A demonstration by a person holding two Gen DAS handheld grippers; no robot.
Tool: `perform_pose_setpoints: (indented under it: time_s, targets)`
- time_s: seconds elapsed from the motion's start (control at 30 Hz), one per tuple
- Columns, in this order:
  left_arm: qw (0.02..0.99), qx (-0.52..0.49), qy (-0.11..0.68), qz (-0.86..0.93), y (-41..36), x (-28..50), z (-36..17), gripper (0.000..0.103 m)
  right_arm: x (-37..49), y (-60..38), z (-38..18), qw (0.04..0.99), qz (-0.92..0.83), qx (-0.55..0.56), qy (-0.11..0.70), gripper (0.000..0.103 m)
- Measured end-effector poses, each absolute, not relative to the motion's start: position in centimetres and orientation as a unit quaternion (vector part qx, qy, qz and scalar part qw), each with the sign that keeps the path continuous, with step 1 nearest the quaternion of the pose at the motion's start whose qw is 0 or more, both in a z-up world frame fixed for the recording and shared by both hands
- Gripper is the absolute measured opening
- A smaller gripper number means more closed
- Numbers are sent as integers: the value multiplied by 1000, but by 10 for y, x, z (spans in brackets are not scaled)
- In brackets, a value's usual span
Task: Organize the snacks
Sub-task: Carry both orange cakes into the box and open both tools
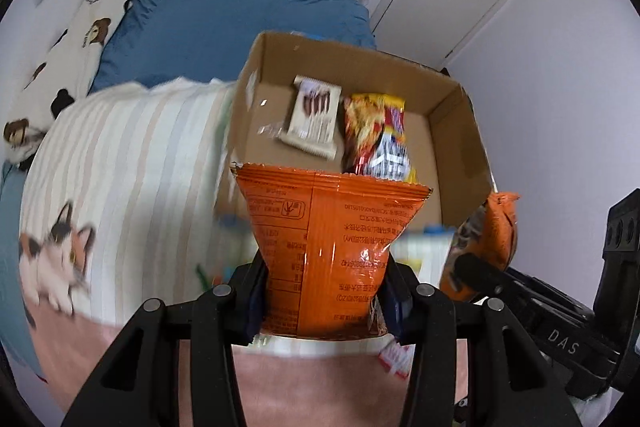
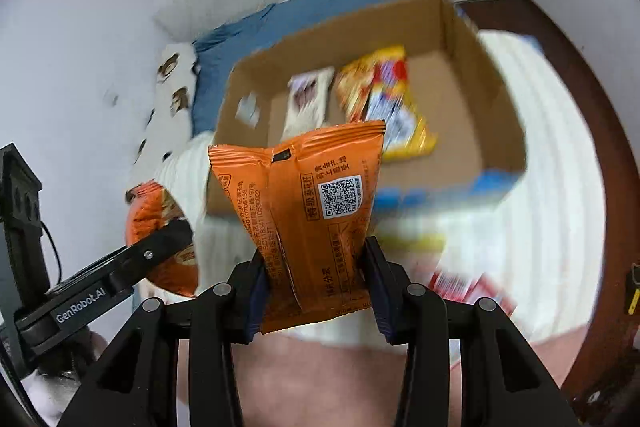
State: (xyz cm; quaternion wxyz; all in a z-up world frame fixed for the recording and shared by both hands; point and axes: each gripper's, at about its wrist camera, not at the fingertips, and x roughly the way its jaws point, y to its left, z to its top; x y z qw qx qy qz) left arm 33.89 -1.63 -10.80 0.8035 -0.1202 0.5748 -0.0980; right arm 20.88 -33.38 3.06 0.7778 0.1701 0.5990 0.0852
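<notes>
Both grippers, left (image 1: 326,291) and right (image 2: 316,283), each clamp an orange packet (image 1: 320,247) upright; open box (image 1: 460,131) lies just ahead, left nearer.

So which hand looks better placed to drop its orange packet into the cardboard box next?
Hard to call, perhaps the left. Both the left gripper and right gripper clamp an orange packet near the cardboard box, but bare floor shows beyond the left's.

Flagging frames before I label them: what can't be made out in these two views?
- Left wrist: the near part of the box floor, hidden by the orange packet in the left gripper.
- Right wrist: snacks outside the box, blurred.
- Right wrist: the white packet print, blurred.
</notes>
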Motion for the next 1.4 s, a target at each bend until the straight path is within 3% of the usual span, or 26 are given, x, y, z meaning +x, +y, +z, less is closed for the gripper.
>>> perform_pose_setpoints:
  time_s: [0.33,0.67,0.7,0.73,0.8,0.93,1.0,1.4]
  targets:
    - [720,-127,678,-73,-29,453,-188,44,304,-319,-37,738,69,181,646,46]
    - [687,-107,716,-63,-33,476,-232,44,330,-287,-101,702,88,164,687,48]
    - [683,-106,720,-64,-34,476,-235,45,331,-284,-109,688,92,162,701,53]
    - [677,-108,725,-69,-34,476,-240,45,334,-282,-115,682,93,157,708,71]
    - [673,-105,729,-67,-34,474,-246,51,336,-279,-121,680,95,147,712,96]
    - [679,-93,725,-75,-42,470,-247,66,333,-277,-122,682,90,130,714,97]
    - [684,-79,721,-77,-48,468,-244,85,330,-279,-121,683,86,126,714,97]
    - [755,-61,649,-68,-50,443,-191,86,291,-312,-63,738,54,97,666,97]
